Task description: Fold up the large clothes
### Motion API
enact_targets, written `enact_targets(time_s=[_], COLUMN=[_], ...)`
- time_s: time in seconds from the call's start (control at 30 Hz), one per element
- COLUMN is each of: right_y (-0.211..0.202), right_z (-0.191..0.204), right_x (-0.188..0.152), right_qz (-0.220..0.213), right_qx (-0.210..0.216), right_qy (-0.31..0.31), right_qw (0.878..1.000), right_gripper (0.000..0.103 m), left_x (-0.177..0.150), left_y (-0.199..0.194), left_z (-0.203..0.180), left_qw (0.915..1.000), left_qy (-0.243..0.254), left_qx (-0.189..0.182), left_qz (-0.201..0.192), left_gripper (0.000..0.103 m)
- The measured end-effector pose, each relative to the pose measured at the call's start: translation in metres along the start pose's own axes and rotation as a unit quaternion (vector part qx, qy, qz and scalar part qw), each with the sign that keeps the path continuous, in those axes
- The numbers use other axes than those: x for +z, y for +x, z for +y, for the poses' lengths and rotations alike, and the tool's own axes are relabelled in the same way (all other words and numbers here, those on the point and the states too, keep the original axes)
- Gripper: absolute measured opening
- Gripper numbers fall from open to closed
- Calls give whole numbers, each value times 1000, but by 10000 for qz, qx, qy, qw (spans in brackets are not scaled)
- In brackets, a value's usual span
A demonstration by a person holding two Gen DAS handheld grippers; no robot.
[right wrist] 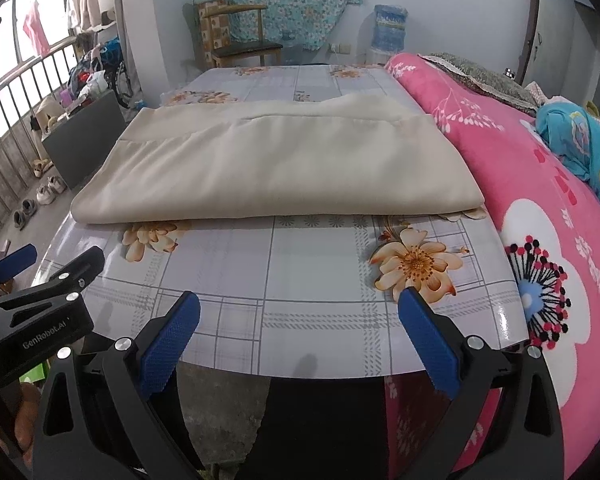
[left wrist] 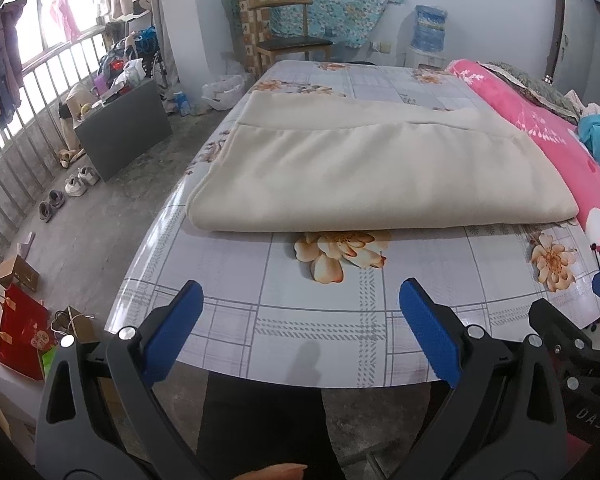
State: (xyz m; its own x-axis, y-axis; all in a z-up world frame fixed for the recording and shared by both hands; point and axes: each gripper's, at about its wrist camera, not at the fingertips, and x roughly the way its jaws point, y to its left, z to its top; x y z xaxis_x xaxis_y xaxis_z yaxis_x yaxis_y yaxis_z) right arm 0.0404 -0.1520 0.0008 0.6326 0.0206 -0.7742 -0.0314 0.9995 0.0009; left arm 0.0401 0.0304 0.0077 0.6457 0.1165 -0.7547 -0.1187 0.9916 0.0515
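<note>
The bench [left wrist: 324, 344] with the flowery plaid cover is taking up most of your view, with the pink blanket [right wrist: 548, 216] running along its right side. The cream garment [left wrist: 372, 176] is lying folded flat across the middle of the bench, touching nothing of yours. You're holding the left claw [left wrist: 300, 320] and right claw [right wrist: 300, 324] over the near edge, both with jaws spread wide apart and gripping nothing.
</note>
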Motion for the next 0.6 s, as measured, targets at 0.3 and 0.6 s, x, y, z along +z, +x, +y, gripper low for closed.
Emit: enact_targets(time_s=[0.3, 0.6], right_y=[4, 8], right_z=[-1, -4], right_x=[1, 3], right_qz=[45, 51], right_qx=[-19, -61], right_qy=[12, 20], right_qw=[10000, 10000], right_gripper=[97, 97], left_x=[0, 1], left_y=[8, 12], left_z=[-4, -4], left_qw=[9999, 9998], left_qy=[21, -4], left_qx=[13, 79], left_qz=[113, 162], left_gripper=[95, 95])
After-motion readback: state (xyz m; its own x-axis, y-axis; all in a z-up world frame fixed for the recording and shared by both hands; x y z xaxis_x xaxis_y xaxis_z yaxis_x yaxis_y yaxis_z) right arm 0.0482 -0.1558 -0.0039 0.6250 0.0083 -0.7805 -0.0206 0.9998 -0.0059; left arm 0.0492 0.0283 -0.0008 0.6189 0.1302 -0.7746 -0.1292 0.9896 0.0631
